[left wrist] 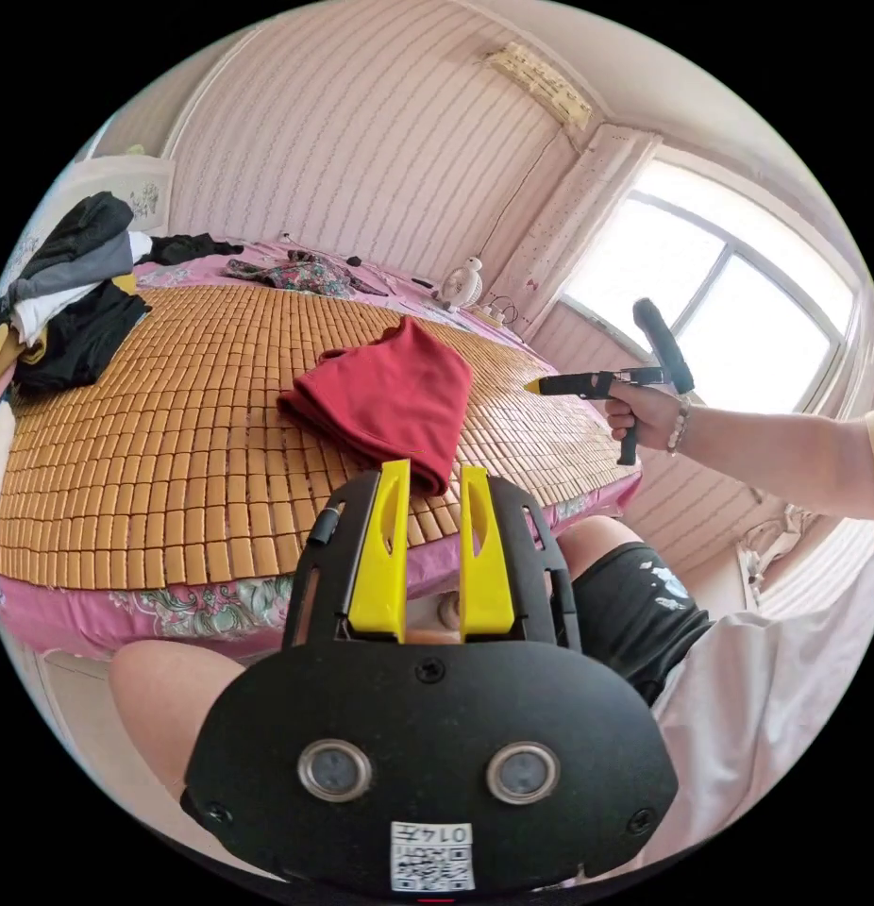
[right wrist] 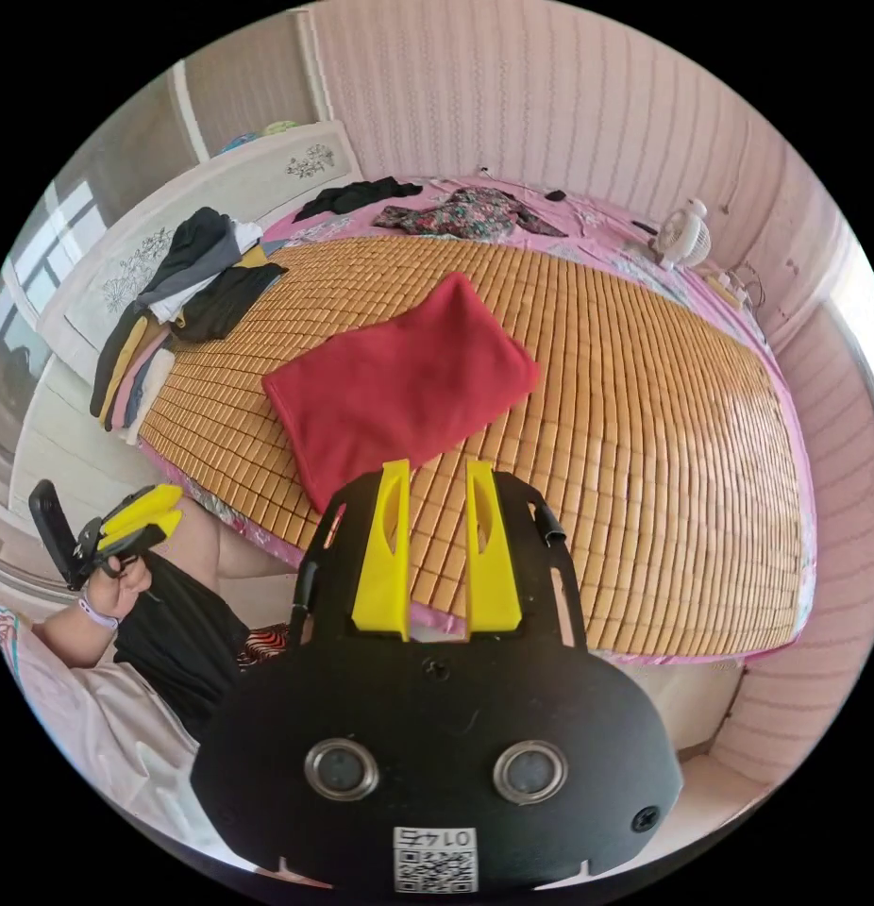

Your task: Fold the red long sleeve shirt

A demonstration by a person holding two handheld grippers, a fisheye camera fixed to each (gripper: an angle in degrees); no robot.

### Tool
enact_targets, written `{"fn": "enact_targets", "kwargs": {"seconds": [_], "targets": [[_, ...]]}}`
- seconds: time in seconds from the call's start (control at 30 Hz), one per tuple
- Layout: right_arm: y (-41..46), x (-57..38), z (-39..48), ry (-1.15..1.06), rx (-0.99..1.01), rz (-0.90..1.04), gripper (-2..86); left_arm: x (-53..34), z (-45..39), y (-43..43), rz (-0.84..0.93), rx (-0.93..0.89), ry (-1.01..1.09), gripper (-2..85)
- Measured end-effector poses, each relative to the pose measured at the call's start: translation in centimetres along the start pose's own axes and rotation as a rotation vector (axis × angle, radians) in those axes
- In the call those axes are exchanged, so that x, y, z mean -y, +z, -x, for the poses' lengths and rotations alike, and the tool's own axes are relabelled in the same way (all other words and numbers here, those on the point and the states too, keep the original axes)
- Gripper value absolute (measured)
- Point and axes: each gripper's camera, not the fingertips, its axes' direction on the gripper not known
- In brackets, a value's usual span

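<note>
The red long sleeve shirt (left wrist: pixel 390 396) (right wrist: pixel 399 387) lies folded into a compact rectangle on the bamboo mat (left wrist: pixel 173 425) (right wrist: pixel 626 396), near the bed's front edge. My left gripper (left wrist: pixel 435 472) hovers just short of the shirt's near edge, its yellow jaws apart with nothing between them. In the right gripper view it appears off to the side as the left gripper (right wrist: pixel 149 514), held in a hand above a knee. My right gripper (right wrist: pixel 438 469) hangs over the mat's front edge, open and empty. The left gripper view has it as the right gripper (left wrist: pixel 536 385), raised beside the shirt.
A pile of dark and light clothes (left wrist: pixel 69 293) (right wrist: pixel 173 293) sits at the mat's far side by the headboard. A floral garment (left wrist: pixel 295 274) (right wrist: pixel 465 212), a black garment (right wrist: pixel 357 196) and a small white fan (left wrist: pixel 461 283) (right wrist: pixel 682 236) lie toward the wall. The person's legs (left wrist: pixel 635 604) press against the bed edge.
</note>
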Motion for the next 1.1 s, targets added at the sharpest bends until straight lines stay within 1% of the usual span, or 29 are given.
{"fn": "enact_targets", "kwargs": {"seconds": [0.07,0.17,0.23,0.3,0.33,0.4,0.5,0.57,0.6,0.67,0.73,0.8,0.87,0.9,0.93,1.0,1.07,1.1], "targets": [[1.0,-2.7,-0.6,0.027,0.051,0.032,9.8,0.3,0.1,1.0,0.009,0.094,0.072,6.6],[2.4,-4.1,0.6,0.008,0.135,0.056,10.1,1.9,2.6,2.6,0.026,0.158,0.061,6.0],[3.1,-3.8,2.3,-0.040,0.186,0.063,10.2,3.0,4.7,3.9,0.053,0.198,0.018,5.7],[4.3,-3.1,5.2,-0.172,0.211,0.099,10.4,4.2,6.6,5.4,0.061,0.243,0.021,5.9],[4.6,-3.0,5.9,-0.211,0.206,0.106,10.5,5.2,7.7,6.6,0.080,0.277,0.028,6.0],[5.1,-2.1,8.2,-0.320,0.161,0.093,10.6,6.9,9.4,8.7,0.124,0.289,0.017,6.2],[5.4,-0.7,10.3,-0.403,0.052,0.027,10.7,9.4,11.9,12.1,0.160,0.283,-0.012,6.6],[6.4,0.4,11.1,-0.422,0.008,0.049,10.7,11.1,13.0,15.7,0.232,0.327,0.004,6.3],[7.6,1.0,11.1,-0.411,-0.027,0.095,10.8,11.5,13.2,16.7,0.252,0.331,0.008,6.1],[9.2,1.5,10.7,-0.390,-0.021,0.166,10.8,12.6,13.7,20.6,0.345,0.322,0.021,5.3],[8.9,1.4,9.9,-0.362,-0.002,0.129,9.9,13.2,14.1,22.9,0.426,0.285,0.027,4.7],[8.2,0.5,9.3,-0.379,0.005,0.107,8.7,13.5,14.8,23.3,0.428,0.241,0.034,4.1],[7.4,-0.4,8.4,-0.404,0.001,0.100,7.8,13.3,16.4,23.0,0.464,0.162,-0.051,3.5],[6.8,-1.1,7.1,-0.370,0.013,0.098,7.2,13.0,16.4,22.8,0.475,0.148,-0.059,3.5],[6.6,-1.5,6.3,-0.332,0.025,0.094,6.8,12.1,16.0,22.2,0.478,0.134,-0.034,3.3],[5.2,-3.6,2.5,-0.139,0.088,0.060,6.4,10.2,14.3,20.5,0.425,0.101,0.015,3.1],[3.8,-5.4,0.5,-0.044,0.106,0.041,6.7,7.4,11.8,17.5,0.301,0.022,0.000,2.9],[2.7,-6.7,-0.3,-0.020,0.108,0.024,6.9,6.8,11.1,16.9,0.283,0.010,-0.007,2.8]]}}
